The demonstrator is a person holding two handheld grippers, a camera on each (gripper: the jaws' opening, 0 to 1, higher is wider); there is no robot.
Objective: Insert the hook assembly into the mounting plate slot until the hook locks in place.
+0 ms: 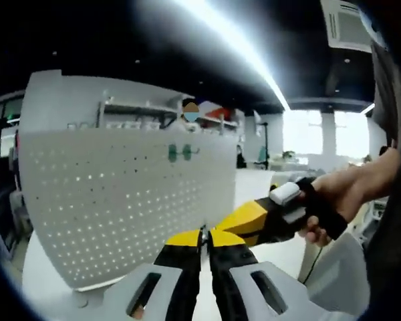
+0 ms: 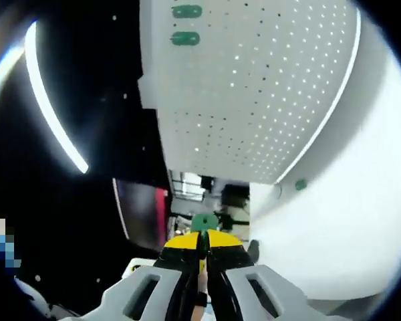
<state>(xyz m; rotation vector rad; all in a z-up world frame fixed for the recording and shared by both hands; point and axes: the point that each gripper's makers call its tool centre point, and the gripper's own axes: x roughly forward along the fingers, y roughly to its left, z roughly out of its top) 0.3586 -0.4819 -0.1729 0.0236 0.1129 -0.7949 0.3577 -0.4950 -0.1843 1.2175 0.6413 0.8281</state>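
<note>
Two green hooks (image 1: 181,153) on pegboard (image 1: 120,207) beyond closed left gripper (image 1: 202,249), right gripper (image 2: 202,257) clamping green hook piece (image 2: 204,222).

Workshop-like hall: white pegboard (image 1: 120,207), shelving (image 1: 160,114), strip lights (image 1: 234,43).

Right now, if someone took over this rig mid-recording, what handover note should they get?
Left gripper: fingers shut, nothing clearly held, pointing toward the white perforated mounting plate.
Right gripper: fingers shut on a small green plastic hook, not yet at the plate.
Done: two mounted green hooks already sit side by side on the plate.
Left: bring the held hook to a plate slot and press until it locks.
</note>
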